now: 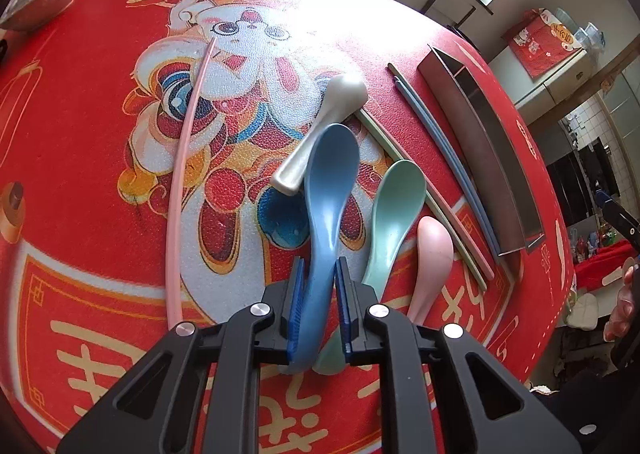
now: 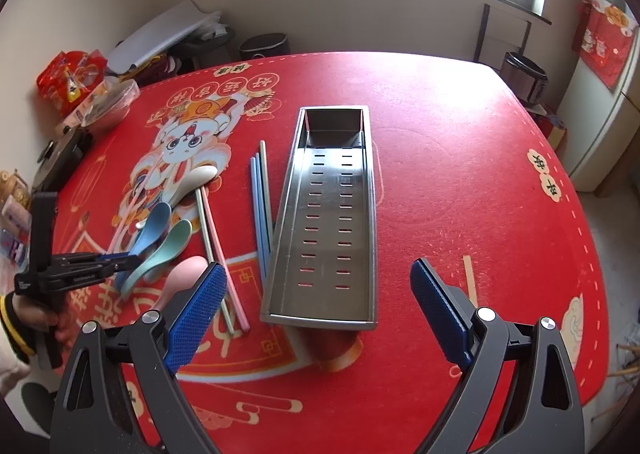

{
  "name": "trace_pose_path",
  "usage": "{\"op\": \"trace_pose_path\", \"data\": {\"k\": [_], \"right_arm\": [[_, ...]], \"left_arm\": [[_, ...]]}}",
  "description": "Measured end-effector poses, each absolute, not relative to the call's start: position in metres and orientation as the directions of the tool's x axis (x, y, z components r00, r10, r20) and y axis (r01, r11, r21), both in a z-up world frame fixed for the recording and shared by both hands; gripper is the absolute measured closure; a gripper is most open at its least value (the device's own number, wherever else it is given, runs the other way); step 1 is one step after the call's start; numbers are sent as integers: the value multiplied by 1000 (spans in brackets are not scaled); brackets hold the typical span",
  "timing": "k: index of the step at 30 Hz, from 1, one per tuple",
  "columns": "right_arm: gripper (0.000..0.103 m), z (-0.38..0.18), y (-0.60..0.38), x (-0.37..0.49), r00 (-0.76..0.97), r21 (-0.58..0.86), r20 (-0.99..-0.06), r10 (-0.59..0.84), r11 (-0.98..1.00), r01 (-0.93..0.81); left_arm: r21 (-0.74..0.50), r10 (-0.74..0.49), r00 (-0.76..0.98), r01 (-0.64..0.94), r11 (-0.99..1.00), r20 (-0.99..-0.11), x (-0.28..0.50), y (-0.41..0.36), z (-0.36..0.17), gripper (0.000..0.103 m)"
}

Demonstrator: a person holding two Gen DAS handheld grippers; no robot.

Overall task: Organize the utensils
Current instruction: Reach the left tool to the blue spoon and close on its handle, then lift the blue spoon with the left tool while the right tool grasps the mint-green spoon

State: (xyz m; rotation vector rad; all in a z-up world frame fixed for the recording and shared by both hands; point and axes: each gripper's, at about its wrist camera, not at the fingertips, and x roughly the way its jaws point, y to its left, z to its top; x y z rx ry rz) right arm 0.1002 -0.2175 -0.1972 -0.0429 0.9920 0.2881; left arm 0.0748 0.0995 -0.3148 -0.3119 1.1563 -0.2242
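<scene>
Left gripper (image 1: 319, 282), nearest the left wrist camera: narrowed onto the handle of the blue spoon (image 1: 329, 190), blue pads pressing both sides; bowl pointing away over the red tablecloth (image 1: 80, 174).

Left to right in the left wrist view:
- pink chopstick (image 1: 185, 158), lying alone, well apart from the others;
- white spoon (image 1: 320, 126), beyond the blue spoon, handle end hidden behind its bowl;
- green spoon (image 1: 394, 214), just beside the blue spoon;
- pink spoon (image 1: 432, 254), next to the green one;
- green and pink chopsticks (image 1: 440, 210), side by side;
- blue chopsticks (image 1: 452, 158), close along the metal tray (image 1: 492, 158).

Right gripper (image 2: 314, 310), nearest the right wrist camera: spread wide, holding nothing, hanging above the near end of the tray (image 2: 280, 238).

Left to right in the right wrist view:
- left gripper (image 2: 120, 264) gripping the blue spoon (image 2: 154, 226);
- green spoon (image 2: 168, 250) and pink spoon (image 2: 186, 274);
- chopsticks on the cloth;
- slotted tray, nothing visible inside;
- single tan stick (image 2: 470, 280) at far right.
</scene>
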Motion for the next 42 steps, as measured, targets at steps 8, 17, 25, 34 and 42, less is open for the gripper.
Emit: {"op": "trace_pose_path", "data": {"k": [8,17,25,34,42], "right_arm": [[13,-196,-198,96,496,127,-827,265,947,-295],[13,-211,-160,90,426,198,-840,337,920,-337],[13,-236,-94,89,275,319,-838,470,833,-451],[47,-268,-32,99,179,373,-851,494,807,-457],[59,-298,-28,113,40,503,-851,524,834,-227]], "left_arm": [[-360,-300,452,-51,932,-840,51,105,-307,97],[-461,-337,552,-99,882,-763,7,117,-279,97],[-465,-298,606,-136,875,-737,-30,141,-260,97],[-453,-260,637,-158,877,-726,-48,168,-251,97],[-473,-260,661,-163,866,-704,-57,173,-246,97]]}}
